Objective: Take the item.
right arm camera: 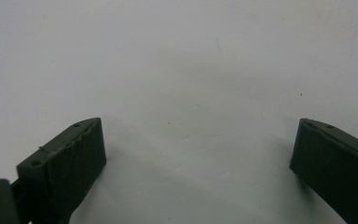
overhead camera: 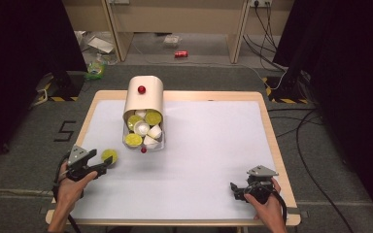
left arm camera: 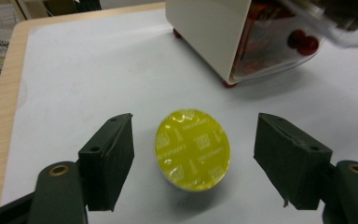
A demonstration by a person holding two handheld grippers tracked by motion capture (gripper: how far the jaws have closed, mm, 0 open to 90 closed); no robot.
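Observation:
A yellow-green foil-topped capsule [left arm camera: 192, 149] lies on the white table cover, also at the near left in the high view [overhead camera: 109, 156]. My left gripper [overhead camera: 102, 163] is open around it; in the left gripper view [left arm camera: 193, 135] a gap shows between each pad and the capsule. Behind it stands a cream capsule holder [overhead camera: 143, 97] with a red knob. Its clear drawer [overhead camera: 126, 141] is pulled out, full of several yellow-green and white capsules. My right gripper [overhead camera: 236, 189] rests at the near right, open [right arm camera: 196, 144], nothing between its jaws.
The white cover [overhead camera: 209, 145] lies on a wooden table with a raised edge [overhead camera: 272, 141]. A small red ball [overhead camera: 144, 150] sits at the drawer's front. Cables and a red can [overhead camera: 181, 54] lie on the floor beyond.

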